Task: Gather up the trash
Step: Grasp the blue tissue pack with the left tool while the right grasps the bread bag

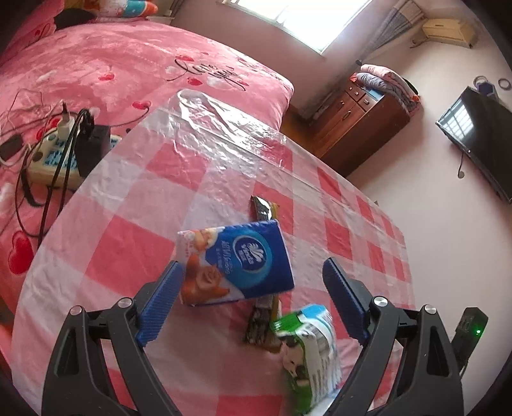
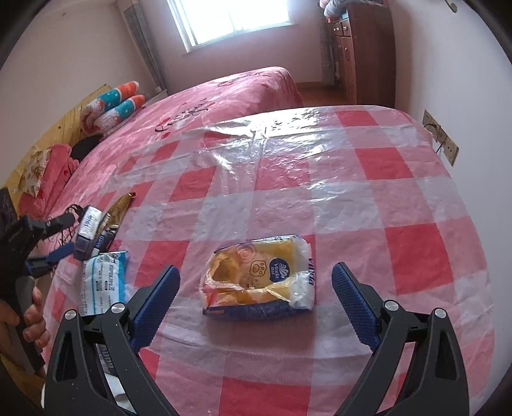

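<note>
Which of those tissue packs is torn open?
The yellow tissue pack, alone between the right gripper's fingers; the blue pack and green pack look sealed.

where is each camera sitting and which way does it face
Left wrist: on the left gripper, looking down past its open blue fingers at the blue tissue pack on the checked tablecloth.
Right wrist: on the right gripper, open, facing the yellow tissue wrapper; a hand shows at left.
Shared: tablecloth, pink bed, window, wooden cabinet.
</note>
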`<state>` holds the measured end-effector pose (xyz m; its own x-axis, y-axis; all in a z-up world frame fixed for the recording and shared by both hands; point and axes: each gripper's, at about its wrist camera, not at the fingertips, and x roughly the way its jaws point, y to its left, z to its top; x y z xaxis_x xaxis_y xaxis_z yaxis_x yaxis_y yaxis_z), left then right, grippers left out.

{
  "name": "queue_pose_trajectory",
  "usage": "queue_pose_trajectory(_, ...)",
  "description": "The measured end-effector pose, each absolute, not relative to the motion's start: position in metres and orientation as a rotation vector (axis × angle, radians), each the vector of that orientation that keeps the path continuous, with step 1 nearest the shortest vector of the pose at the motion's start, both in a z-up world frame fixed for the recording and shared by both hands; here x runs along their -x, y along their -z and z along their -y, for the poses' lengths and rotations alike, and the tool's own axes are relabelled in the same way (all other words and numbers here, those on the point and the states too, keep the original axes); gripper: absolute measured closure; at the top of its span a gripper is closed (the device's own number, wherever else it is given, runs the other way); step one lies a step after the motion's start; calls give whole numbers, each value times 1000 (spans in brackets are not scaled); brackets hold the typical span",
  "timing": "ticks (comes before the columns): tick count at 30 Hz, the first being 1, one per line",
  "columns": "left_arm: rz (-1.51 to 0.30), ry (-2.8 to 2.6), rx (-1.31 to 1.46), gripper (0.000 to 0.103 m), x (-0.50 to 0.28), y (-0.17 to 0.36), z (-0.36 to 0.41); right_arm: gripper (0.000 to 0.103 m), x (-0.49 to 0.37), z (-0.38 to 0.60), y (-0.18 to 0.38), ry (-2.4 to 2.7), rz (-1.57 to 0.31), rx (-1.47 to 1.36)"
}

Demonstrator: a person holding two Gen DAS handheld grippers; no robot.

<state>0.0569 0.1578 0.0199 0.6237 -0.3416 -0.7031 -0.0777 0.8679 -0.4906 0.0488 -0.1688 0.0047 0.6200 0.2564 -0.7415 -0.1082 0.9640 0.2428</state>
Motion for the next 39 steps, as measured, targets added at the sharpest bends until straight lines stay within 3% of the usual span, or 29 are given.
queue_pose_trajectory(12, -889, 121, 475, 15, -68, -4, -158, 8, -57, 156, 1, -201, -893, -117)
queue_pose_trajectory(16, -875, 83, 433, 27, -66, -4, -154, 8, -58, 148, 2, -187, -905, -66)
queue_pose_trajectory(18, -869, 81, 445, 27, -64, -4, -156, 9, -59, 147, 2, -180, -907, -59)
queue_pose_trajectory(20, -867, 77, 447, 28, -63, -4, -156, 19, -59, 145, 2, -150, -904, -30)
queue_pose_trajectory(23, -867, 70, 441, 28, -60, -4, -156, 27, -58, 139, 3, -137, -904, 16)
queue_pose_trajectory(39, -878, 106, 442, 28, -22, -7, -157, 37, -49, 149, -1, -218, -874, -59)
